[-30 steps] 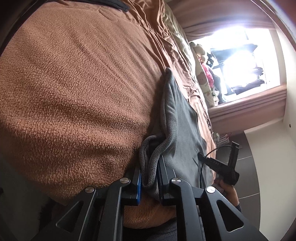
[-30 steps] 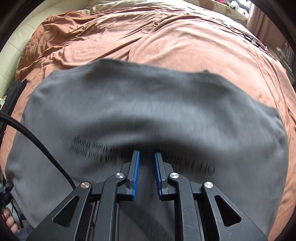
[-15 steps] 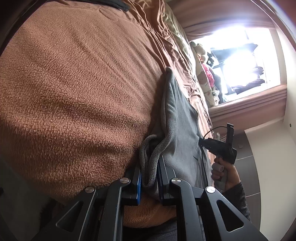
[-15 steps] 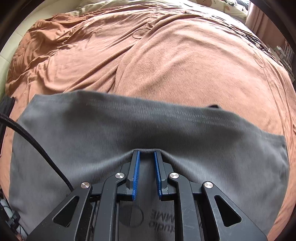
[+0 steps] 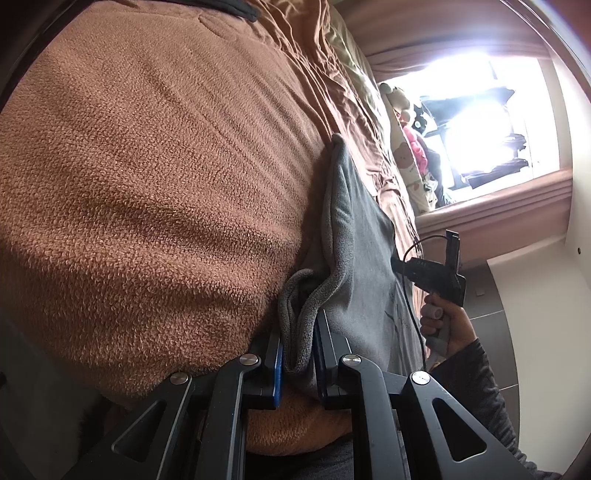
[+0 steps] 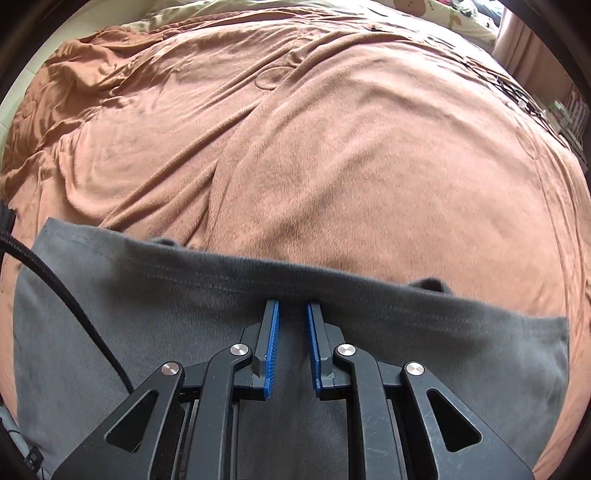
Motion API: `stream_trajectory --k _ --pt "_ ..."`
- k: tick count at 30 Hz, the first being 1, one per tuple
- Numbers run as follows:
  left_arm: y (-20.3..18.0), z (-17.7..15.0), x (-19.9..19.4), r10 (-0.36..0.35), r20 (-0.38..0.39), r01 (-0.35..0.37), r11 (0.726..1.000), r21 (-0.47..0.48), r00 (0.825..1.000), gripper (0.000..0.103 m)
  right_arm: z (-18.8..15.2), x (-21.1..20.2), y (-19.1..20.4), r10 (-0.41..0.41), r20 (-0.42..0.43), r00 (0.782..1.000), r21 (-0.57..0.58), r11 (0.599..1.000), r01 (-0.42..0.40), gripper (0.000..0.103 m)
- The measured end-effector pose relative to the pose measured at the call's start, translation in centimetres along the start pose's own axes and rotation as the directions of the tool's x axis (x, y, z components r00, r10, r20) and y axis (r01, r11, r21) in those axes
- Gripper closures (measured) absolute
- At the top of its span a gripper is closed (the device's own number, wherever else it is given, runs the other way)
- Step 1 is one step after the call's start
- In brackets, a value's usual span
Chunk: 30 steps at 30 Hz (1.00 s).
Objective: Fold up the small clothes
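**Grey garment stretched flat across the near edge of the bed**

A wide brown blanket covers the bed, fuzzy and smooth on the near side and rumpled towards the far left. Beyond it a pale patterned pillow lies by the far edge, and the left wrist view catches a bright window off to the side.

On the blanket lies the grey garment, spread as a broad band whose long axis runs side to side across the right wrist view. Its stitched hem is the far edge, facing out over the open blanket, and a small dark tab of cloth pokes out past that hem on each side.

The left gripper sits at one end of the garment, its blue-padded fingers pinching a bunched fold of the grey cloth; from there the fabric runs away along the bed towards the other tool.

The right gripper hovers over the middle of the band, its tips just short of the hem. Its fingers stand slightly parted with only flat cloth seen between them. A person's hand in a dark sleeve grips its handle, and a black cable trails across the cloth on the left.
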<state>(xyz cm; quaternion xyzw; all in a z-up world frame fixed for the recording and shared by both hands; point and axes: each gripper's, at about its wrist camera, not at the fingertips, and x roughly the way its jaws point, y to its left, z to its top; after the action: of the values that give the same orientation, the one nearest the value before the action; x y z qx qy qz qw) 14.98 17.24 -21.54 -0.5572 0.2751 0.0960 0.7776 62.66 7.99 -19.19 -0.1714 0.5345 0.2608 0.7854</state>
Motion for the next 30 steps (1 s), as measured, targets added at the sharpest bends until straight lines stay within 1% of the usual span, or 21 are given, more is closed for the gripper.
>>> stream_trajectory --k 3,5,11,16,18,23,28,30 --pt "0.0 0.0 0.0 -0.003 0.001 0.003 1.000 -0.007 1.000 0.089 0.1 -0.7 0.3 -0.021 -0.007 1.000 -0.004 1.000 0.021 0.093" --pt "0.1 0.0 -0.1 -0.012 0.003 0.012 1.000 -0.008 1.000 0.092 -0.2 -1.7 0.5 -0.034 0.000 0.999 -0.025 0.999 0.034 0.093" --pt "0.8 -0.1 -0.4 -0.044 0.001 0.044 0.999 -0.021 0.999 0.095 -2.2 -5.3 0.0 0.000 -0.018 1.000 -0.084 0.996 -0.002 0.093" --pt "1.2 -0.2 -0.6 -0.059 -0.002 0.059 0.998 -0.034 0.998 0.095 -4.5 -9.1 -1.3 0.032 -0.015 0.999 -0.116 0.993 -0.033 0.093" --pt "1.3 -0.4 -0.7 -0.059 0.000 0.059 0.998 -0.036 0.998 0.095 -5.7 -10.5 -2.0 0.049 -0.011 0.999 -0.111 0.993 -0.050 0.093" --pt "1.2 -0.5 -0.8 -0.065 0.003 0.066 0.997 -0.038 0.998 0.095 -9.4 -13.1 -2.2 0.086 -0.020 0.996 -0.112 0.990 -0.088 0.093" --pt "1.3 -0.5 -0.9 -0.080 -0.004 0.080 0.996 -0.050 0.997 0.096 -13.5 -14.3 -2.1 0.143 -0.040 0.989 -0.104 0.984 -0.147 0.093" --pt "1.3 -0.6 -0.9 -0.083 -0.007 0.083 0.995 -0.053 0.997 0.096 -15.0 -14.4 -1.7 0.179 -0.042 0.983 -0.087 0.979 -0.182 0.093"
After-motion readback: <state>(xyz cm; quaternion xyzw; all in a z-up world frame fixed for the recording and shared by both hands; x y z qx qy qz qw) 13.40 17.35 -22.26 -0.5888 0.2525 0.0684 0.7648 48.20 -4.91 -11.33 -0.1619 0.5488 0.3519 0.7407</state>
